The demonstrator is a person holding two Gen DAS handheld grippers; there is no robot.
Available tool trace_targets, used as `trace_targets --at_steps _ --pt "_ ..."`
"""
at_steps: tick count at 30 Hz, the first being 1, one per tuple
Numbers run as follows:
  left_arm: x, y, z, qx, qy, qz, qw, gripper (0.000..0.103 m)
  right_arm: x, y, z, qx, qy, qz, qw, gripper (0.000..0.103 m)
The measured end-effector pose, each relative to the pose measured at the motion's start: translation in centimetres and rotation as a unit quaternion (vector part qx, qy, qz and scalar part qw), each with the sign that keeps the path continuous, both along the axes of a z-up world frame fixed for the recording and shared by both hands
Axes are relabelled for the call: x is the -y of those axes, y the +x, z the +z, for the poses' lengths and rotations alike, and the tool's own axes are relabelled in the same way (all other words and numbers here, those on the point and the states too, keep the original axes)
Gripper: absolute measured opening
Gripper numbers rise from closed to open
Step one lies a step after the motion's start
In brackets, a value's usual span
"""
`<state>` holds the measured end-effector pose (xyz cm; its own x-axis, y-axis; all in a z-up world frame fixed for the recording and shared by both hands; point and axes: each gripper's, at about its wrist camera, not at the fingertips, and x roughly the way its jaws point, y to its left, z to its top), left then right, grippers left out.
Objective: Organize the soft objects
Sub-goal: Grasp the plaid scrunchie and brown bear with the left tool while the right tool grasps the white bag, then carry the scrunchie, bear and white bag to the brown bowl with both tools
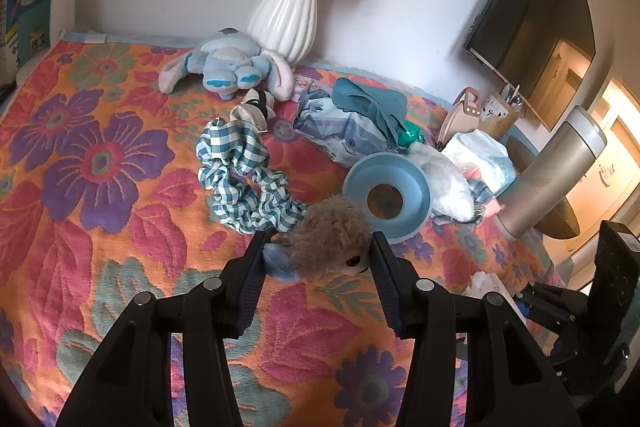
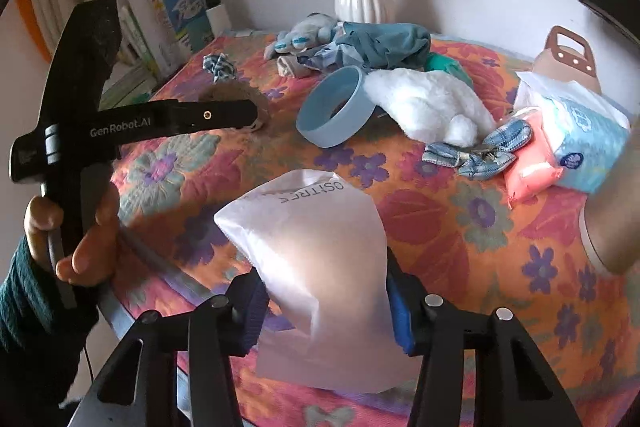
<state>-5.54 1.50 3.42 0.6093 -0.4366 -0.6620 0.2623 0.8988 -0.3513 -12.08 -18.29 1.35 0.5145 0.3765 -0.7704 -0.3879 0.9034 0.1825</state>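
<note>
My left gripper (image 1: 320, 239) is shut on a brown fuzzy plush toy (image 1: 332, 231) low over the flowered bedspread (image 1: 100, 155); both pads touch its sides. The right wrist view shows that gripper (image 2: 244, 115) side-on, held by a hand (image 2: 80, 239), with the brown toy (image 2: 236, 93) behind its fingers. My right gripper (image 2: 322, 275) is shut on a white translucent plastic bag (image 2: 316, 247), which stands up between the pads near the front edge. Lying loose are a blue plush bunny (image 1: 228, 63), a checked cloth (image 1: 244, 179), a white plush (image 1: 444, 179) and a teal garment (image 1: 368, 103).
A white vase (image 1: 288, 11) of blue flowers stands at the back wall. A blue ring-shaped bowl (image 1: 388, 195) lies just beyond the brown toy. To the right are a tissue pack (image 2: 588, 135), a pink packet (image 2: 528, 171), a metal tumbler (image 1: 560, 167) and a handbag (image 2: 568, 59).
</note>
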Motion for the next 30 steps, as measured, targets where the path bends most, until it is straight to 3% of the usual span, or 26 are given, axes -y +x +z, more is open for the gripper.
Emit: trace_targets --at_steps 8,21,25,30 --pt "-0.1 -0.1 0.0 0.002 -0.004 -0.002 1.0 0.047 0.8 0.3 -0.5 -0.008 0.032 -0.051 0.998 0.05" --pt "0.7 -0.6 0.7 0.011 0.012 -0.005 0.9998 0.047 3.6 -0.9 0.9 -0.009 0.039 -0.115 0.993 0.048" --pt "2.2 -1.8 1.7 0.017 -0.013 -0.029 0.9994 0.047 5.5 -1.5 1.7 -0.005 0.036 -0.141 0.989 0.047" --pt "6.0 -3.4 3.2 0.031 -0.001 -0.069 0.9971 0.047 8.2 -2.7 2.4 -0.003 0.037 -0.174 0.984 0.047"
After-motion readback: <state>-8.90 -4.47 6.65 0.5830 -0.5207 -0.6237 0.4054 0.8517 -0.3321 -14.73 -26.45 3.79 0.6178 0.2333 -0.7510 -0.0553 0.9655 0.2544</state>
